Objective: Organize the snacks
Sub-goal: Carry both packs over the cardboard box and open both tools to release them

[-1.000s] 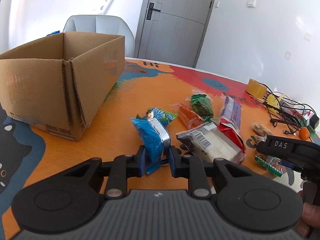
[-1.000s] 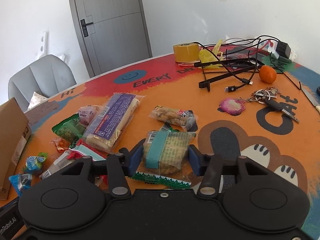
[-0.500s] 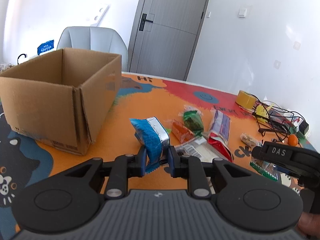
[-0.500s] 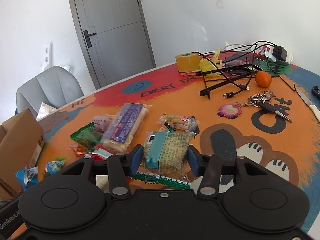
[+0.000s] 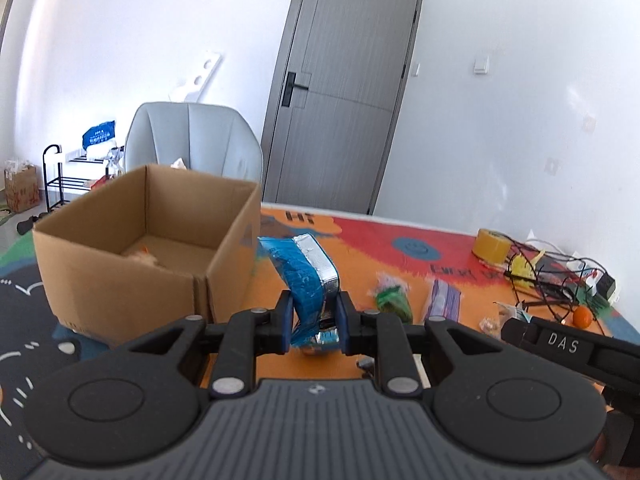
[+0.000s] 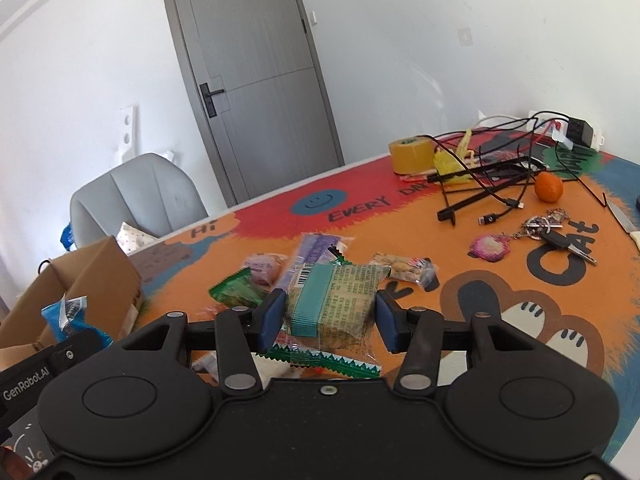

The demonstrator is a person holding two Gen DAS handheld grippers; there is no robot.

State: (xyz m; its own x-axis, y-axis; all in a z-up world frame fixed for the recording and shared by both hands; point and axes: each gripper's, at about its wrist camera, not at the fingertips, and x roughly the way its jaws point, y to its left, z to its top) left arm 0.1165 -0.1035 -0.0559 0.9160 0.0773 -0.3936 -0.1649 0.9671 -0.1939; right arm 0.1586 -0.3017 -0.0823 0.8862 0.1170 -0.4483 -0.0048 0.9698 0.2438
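- The left gripper (image 5: 313,322) was clenched on a blue packet (image 5: 306,280), its pads pressed against both sides of the wrapper.
- The blue packet had a silver end and stood tilted up out of the jaws, clear of the table (image 5: 356,248).
- An open box (image 5: 120,276) sat on the table to the left of that packet, with something pale lying on its floor.
- The right gripper (image 6: 328,320) was grasping a teal packet (image 6: 336,300), with its jaws set moderately wide around the packet's two sides.
- The teal packet showed a teal band, a barcode and small print on a clear wrapper, and it was raised off the table.
- Under it, a green zigzag-edged wrapper (image 6: 320,362) lay on the table.
- More snacks remained loose on the orange part of the table: a green packet (image 6: 240,292), a pink one (image 6: 262,268), a purple bar (image 6: 314,252) and a bag of nuts (image 6: 404,268).
- In the right wrist view the box (image 6: 92,280) appeared at the left edge, with the blue packet (image 6: 70,318) just in front of it.
- Further right lay a tape roll (image 6: 412,156), tangled cables (image 6: 500,176), an orange (image 6: 549,187) and keys (image 6: 560,236).
- A grey chair (image 5: 192,144) stood behind the table, near a grey door (image 5: 340,100).
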